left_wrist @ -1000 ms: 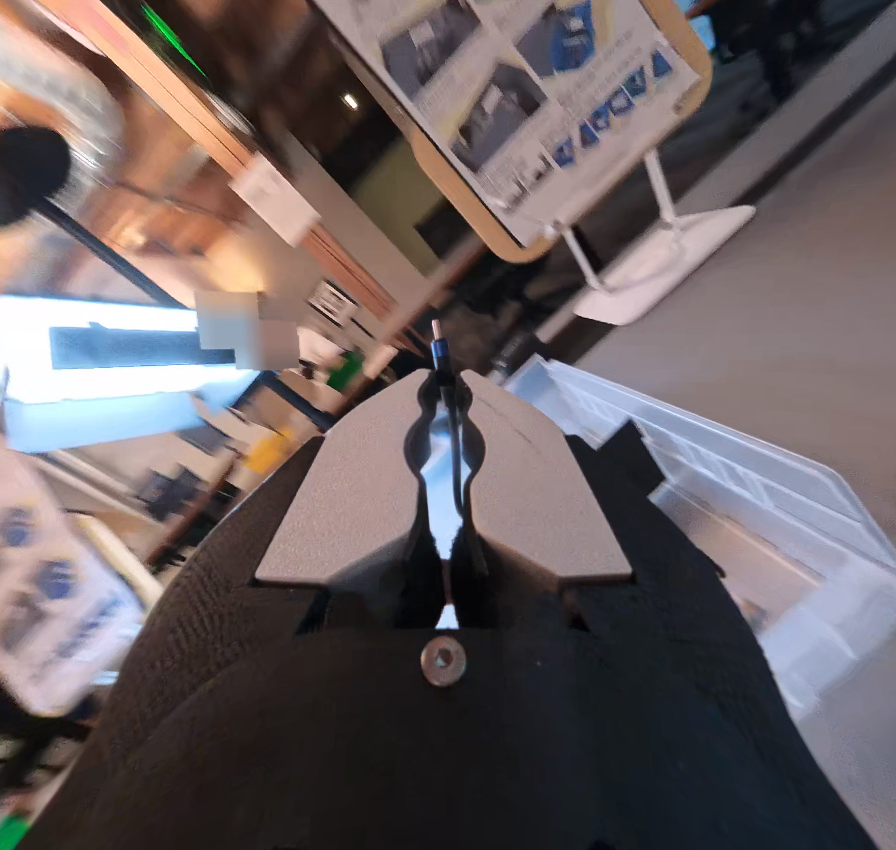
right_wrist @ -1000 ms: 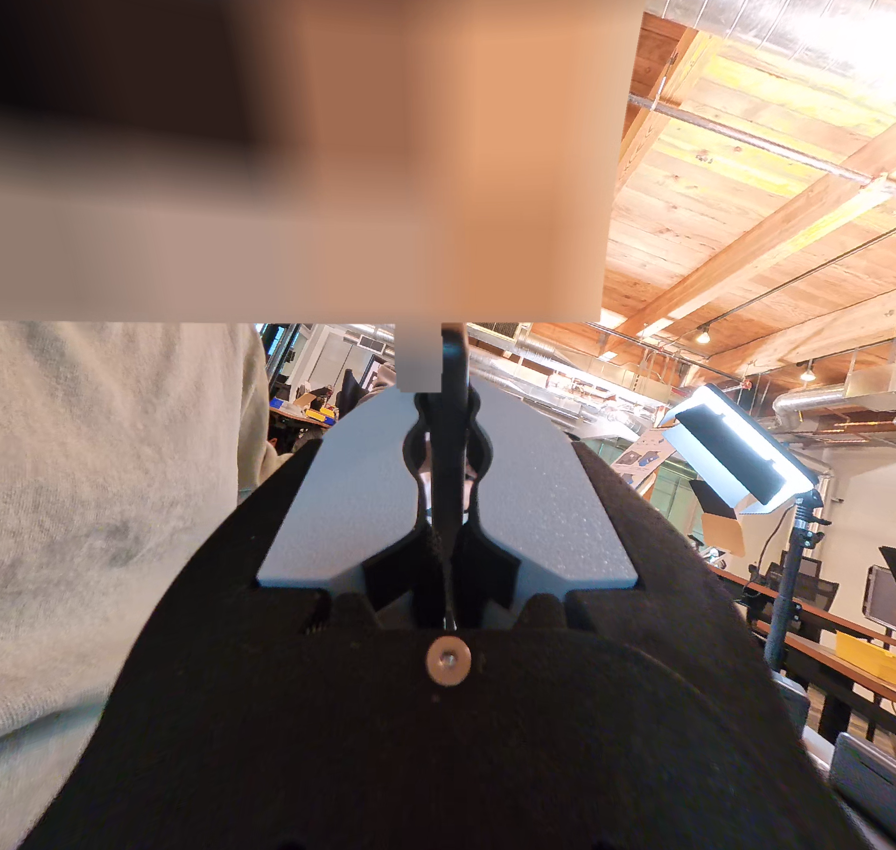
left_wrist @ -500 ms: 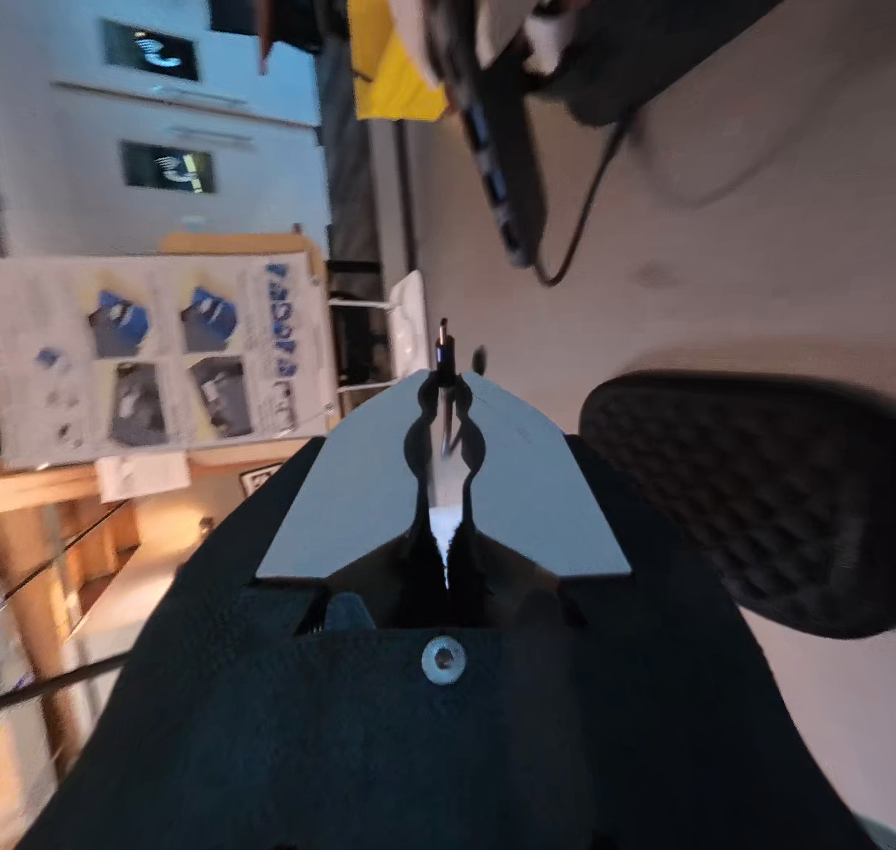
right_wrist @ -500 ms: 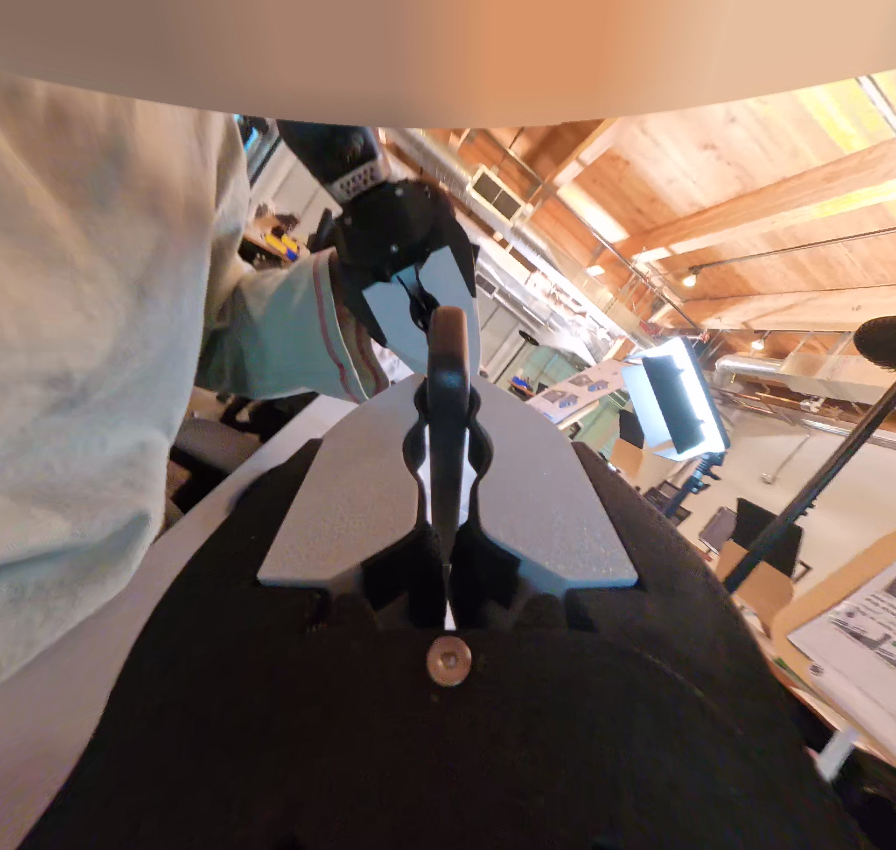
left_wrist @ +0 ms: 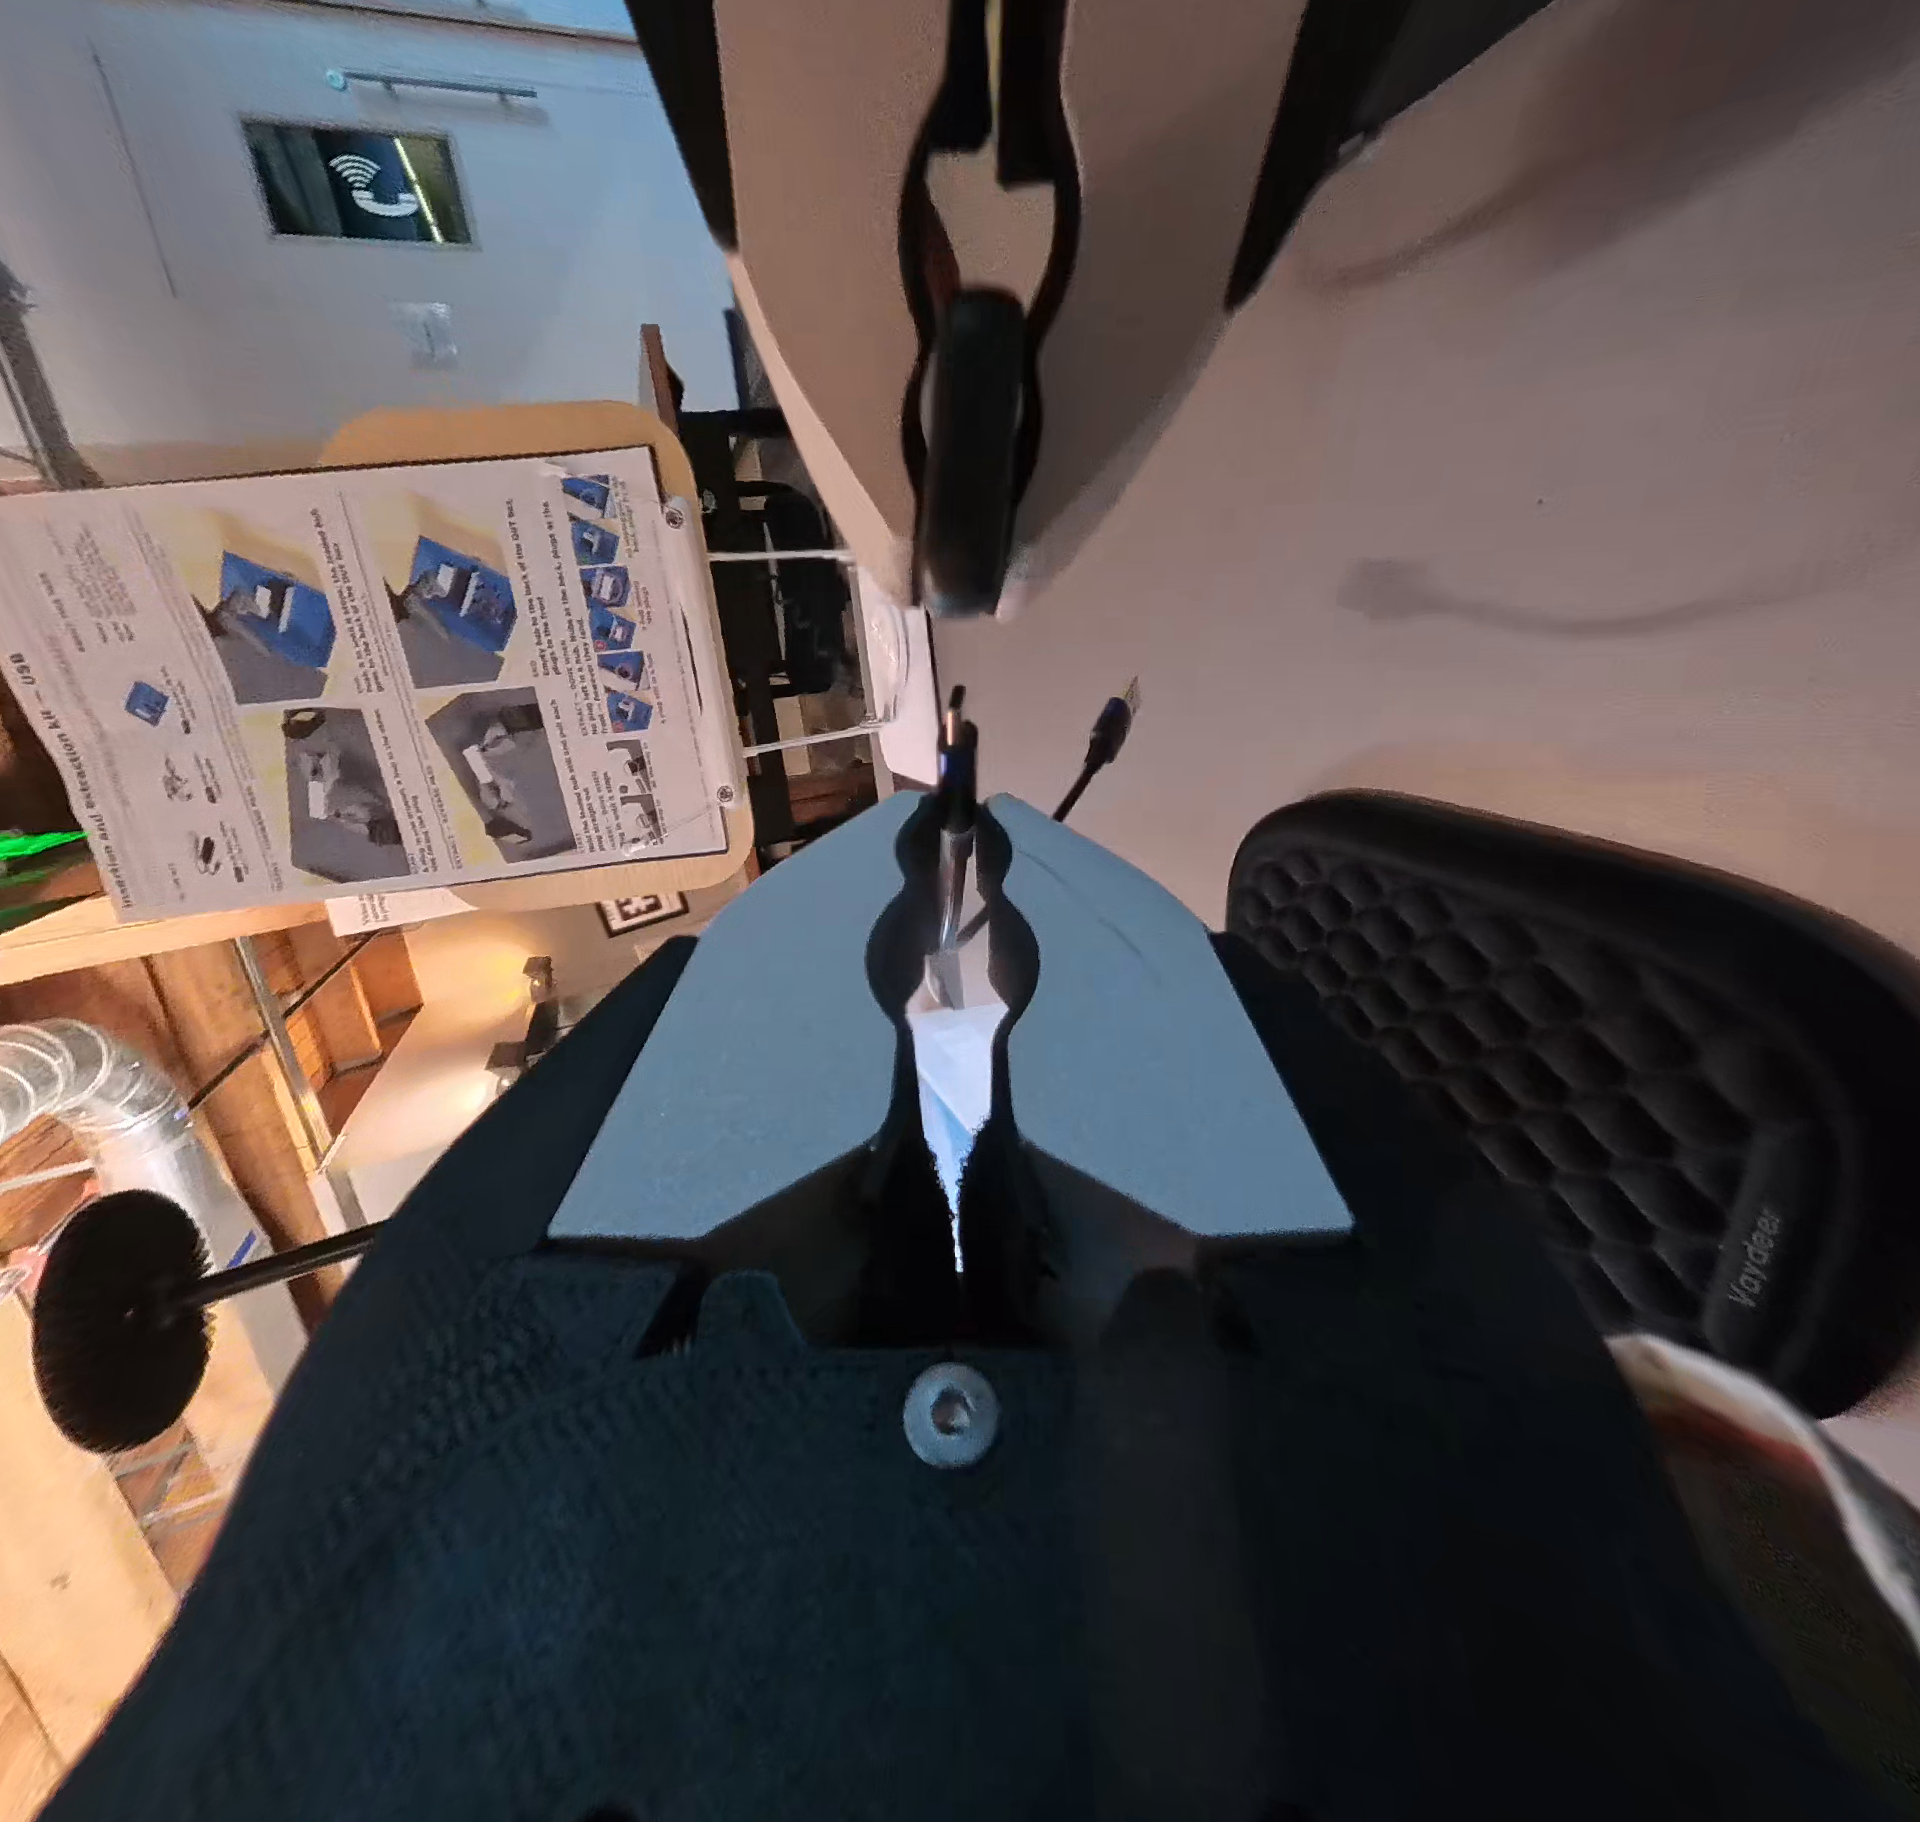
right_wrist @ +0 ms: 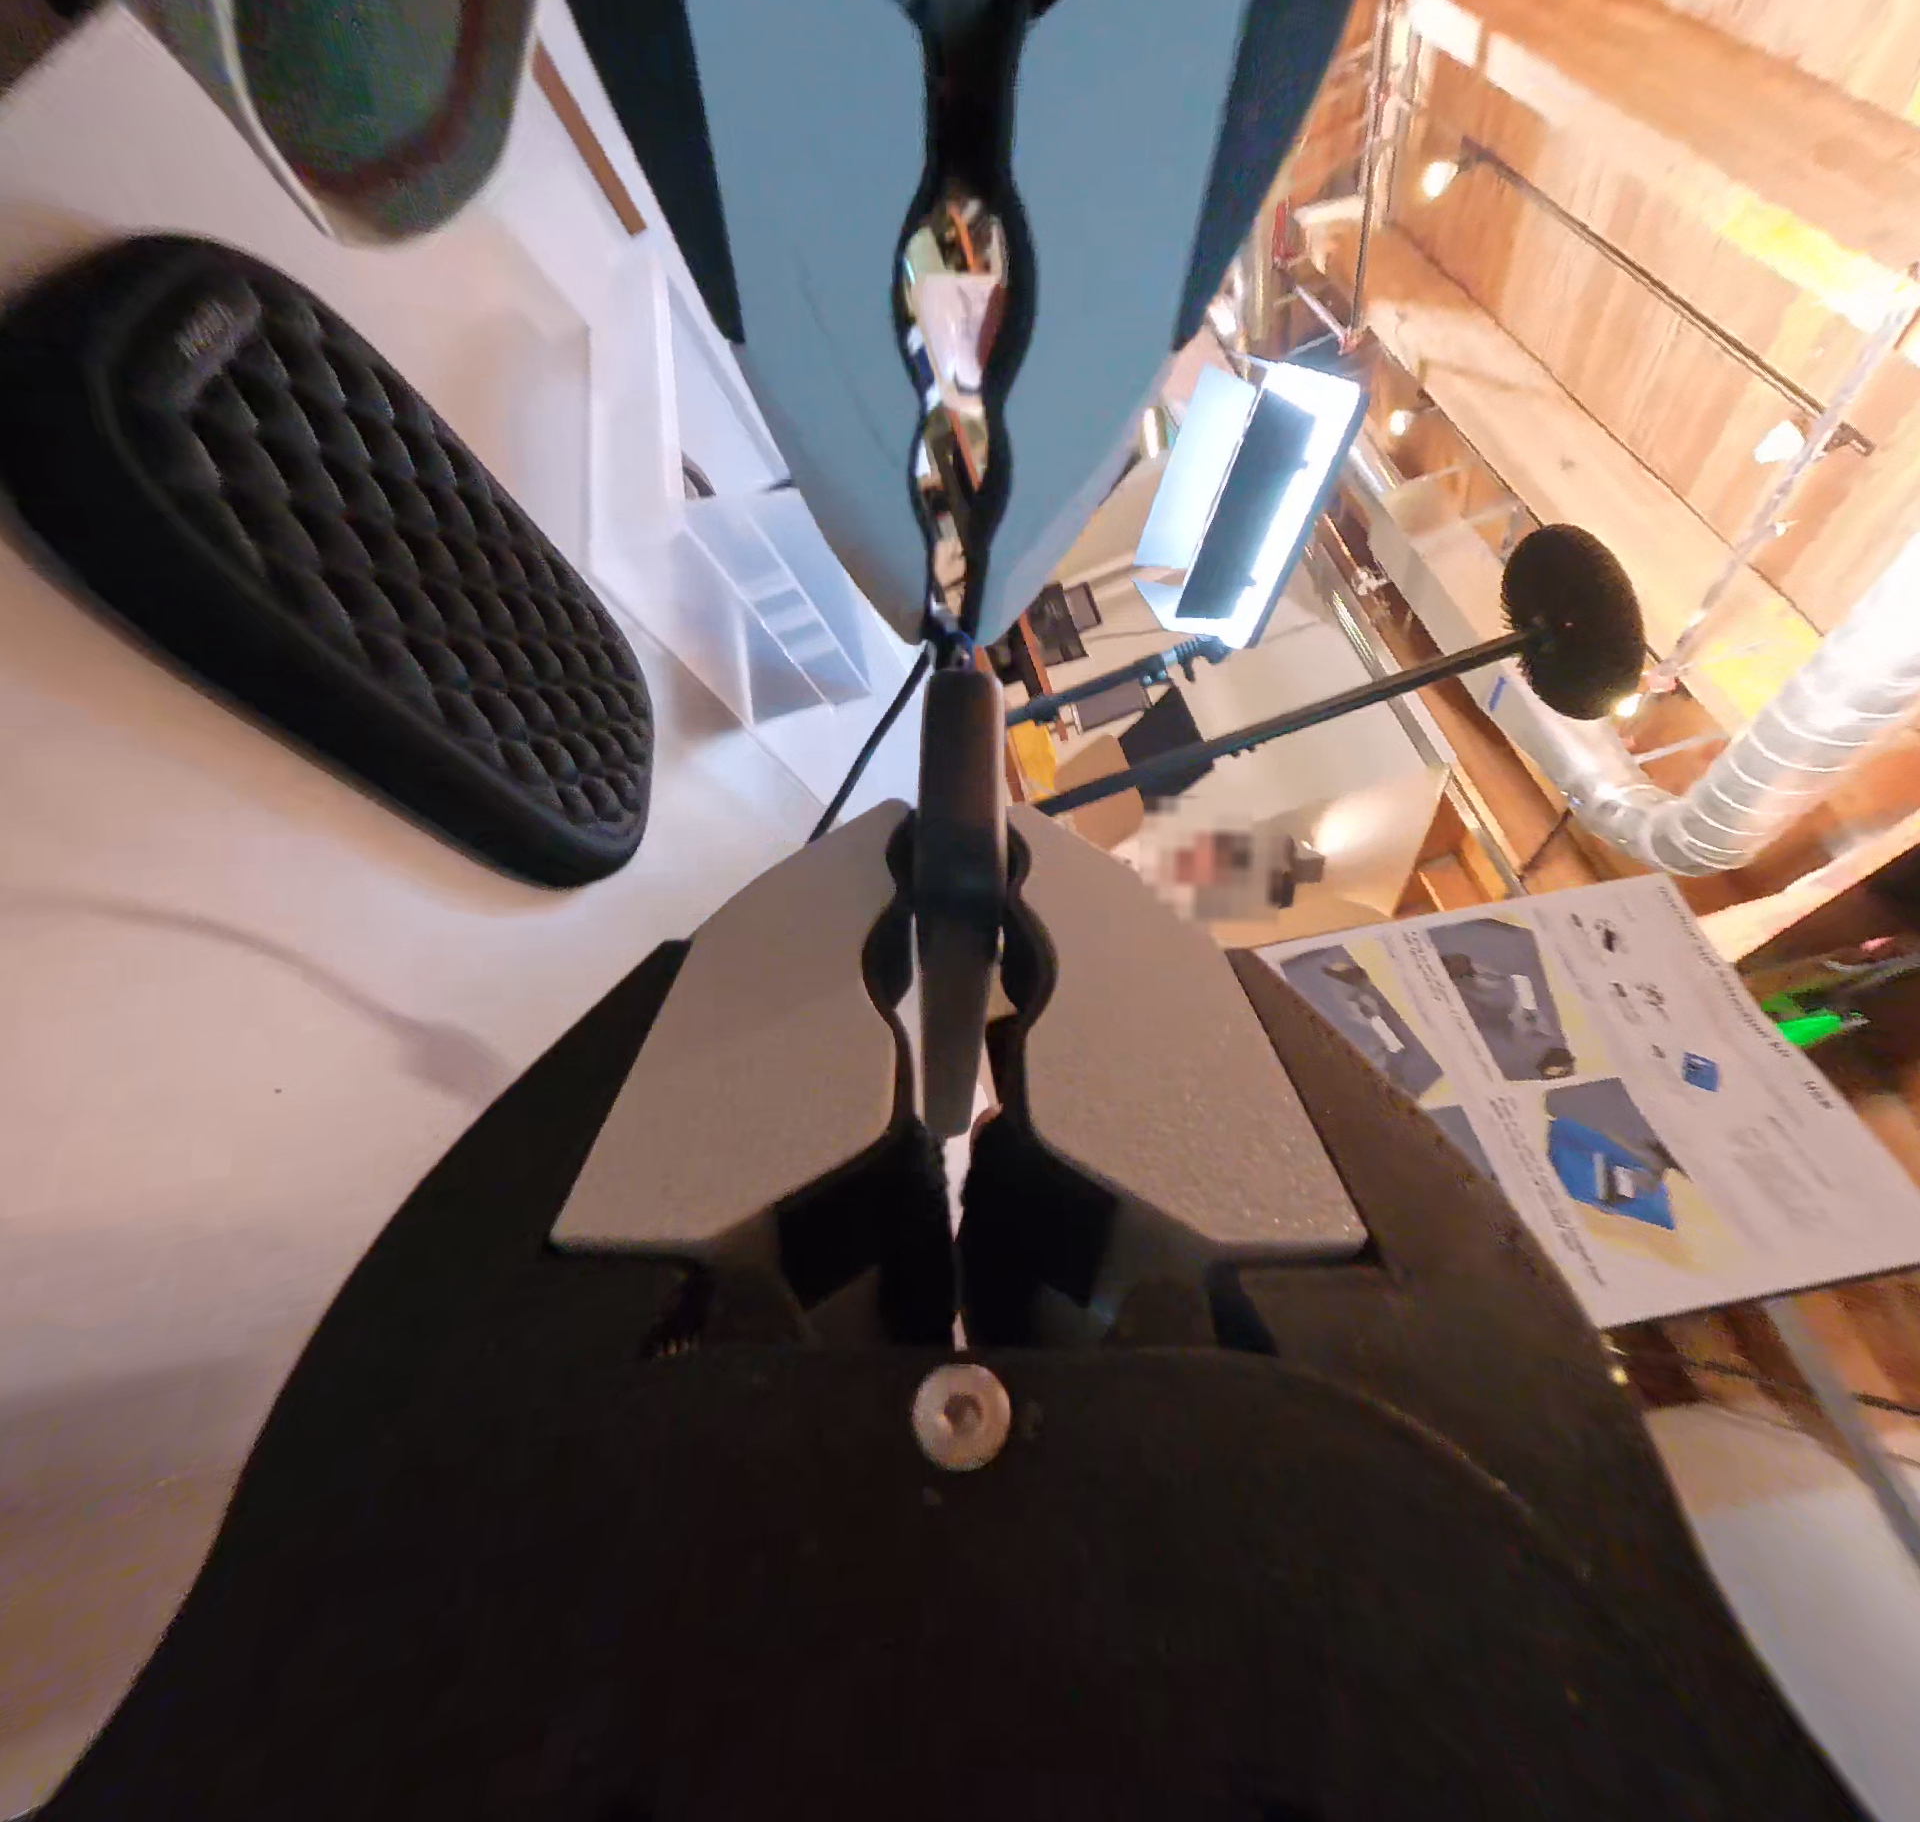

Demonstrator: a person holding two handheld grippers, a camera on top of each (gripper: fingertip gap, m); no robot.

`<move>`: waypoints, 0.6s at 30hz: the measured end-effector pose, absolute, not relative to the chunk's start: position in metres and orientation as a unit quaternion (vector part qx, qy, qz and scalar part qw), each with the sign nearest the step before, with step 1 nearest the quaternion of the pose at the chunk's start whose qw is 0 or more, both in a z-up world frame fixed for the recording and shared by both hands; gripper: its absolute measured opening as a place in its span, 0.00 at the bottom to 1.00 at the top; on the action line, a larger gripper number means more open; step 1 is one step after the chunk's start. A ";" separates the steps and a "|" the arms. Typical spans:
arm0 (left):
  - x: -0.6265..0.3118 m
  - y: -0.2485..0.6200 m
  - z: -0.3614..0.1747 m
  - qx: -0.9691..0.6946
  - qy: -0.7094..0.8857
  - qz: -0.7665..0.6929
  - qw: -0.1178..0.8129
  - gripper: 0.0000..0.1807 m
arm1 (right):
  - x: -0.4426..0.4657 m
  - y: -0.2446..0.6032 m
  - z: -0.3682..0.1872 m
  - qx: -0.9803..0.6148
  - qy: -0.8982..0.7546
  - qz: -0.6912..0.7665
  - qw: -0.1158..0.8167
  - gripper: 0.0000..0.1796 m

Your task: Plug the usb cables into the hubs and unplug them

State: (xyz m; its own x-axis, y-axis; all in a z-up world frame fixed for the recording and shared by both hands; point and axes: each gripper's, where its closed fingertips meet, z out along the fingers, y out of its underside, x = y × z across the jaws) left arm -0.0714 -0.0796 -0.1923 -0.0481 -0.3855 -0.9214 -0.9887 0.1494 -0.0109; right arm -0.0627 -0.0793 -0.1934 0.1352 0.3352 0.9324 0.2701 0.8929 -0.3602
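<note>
My left gripper is shut on a thin black USB cable; its blue-black plug sticks out past the fingertips. My right gripper is shut on a dark, slim hub, held end-on. The two grippers face each other tip to tip above the white table. In the left wrist view the hub sits in the right gripper, just beyond the plug. In the right wrist view the left gripper points at the hub's end with the plug close to it; contact cannot be told.
A second USB plug lies on the table beside the held one. A black honeycomb wrist rest lies on the table, also in the right wrist view. A clear plastic box, a poster board, a microphone and a light panel stand beyond.
Both grippers have swung down from pointing into the room to face each other over the table. The plug and the hub have come close together, each still held.
</note>
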 end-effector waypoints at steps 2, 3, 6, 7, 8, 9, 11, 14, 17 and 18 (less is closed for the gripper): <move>-0.070 -0.080 -0.192 -0.546 0.625 0.362 0.425 0.04 | -0.068 -0.078 -0.195 -0.230 -0.657 -0.009 0.718 0.07; -0.070 -0.080 -0.191 -0.545 0.623 0.369 0.424 0.04 | -0.070 -0.077 -0.195 -0.231 -0.655 -0.019 0.719 0.07; -0.073 -0.077 -0.190 -0.540 0.616 0.393 0.418 0.04 | -0.074 -0.076 -0.193 -0.239 -0.648 -0.037 0.722 0.07; -0.074 -0.075 -0.189 -0.537 0.615 0.400 0.416 0.03 | -0.075 -0.076 -0.193 -0.243 -0.646 -0.039 0.723 0.07; -0.075 -0.074 -0.189 -0.537 0.612 0.405 0.416 0.03 | -0.076 -0.075 -0.192 -0.246 -0.644 -0.040 0.723 0.07; -0.075 -0.074 -0.190 -0.537 0.610 0.408 0.415 0.04 | -0.077 -0.075 -0.192 -0.248 -0.642 -0.042 0.724 0.07; -0.076 -0.072 -0.189 -0.530 0.607 0.425 0.413 0.04 | -0.078 -0.074 -0.192 -0.254 -0.639 -0.046 0.724 0.07; -0.077 -0.070 -0.189 -0.524 0.601 0.446 0.408 0.03 | -0.080 -0.073 -0.192 -0.261 -0.636 -0.053 0.724 0.07; -0.077 -0.069 -0.189 -0.521 0.593 0.462 0.403 0.03 | -0.082 -0.072 -0.191 -0.266 -0.632 -0.057 0.725 0.07; -0.077 -0.069 -0.188 -0.522 0.591 0.461 0.406 0.04 | -0.081 -0.071 -0.191 -0.271 -0.630 -0.054 0.726 0.07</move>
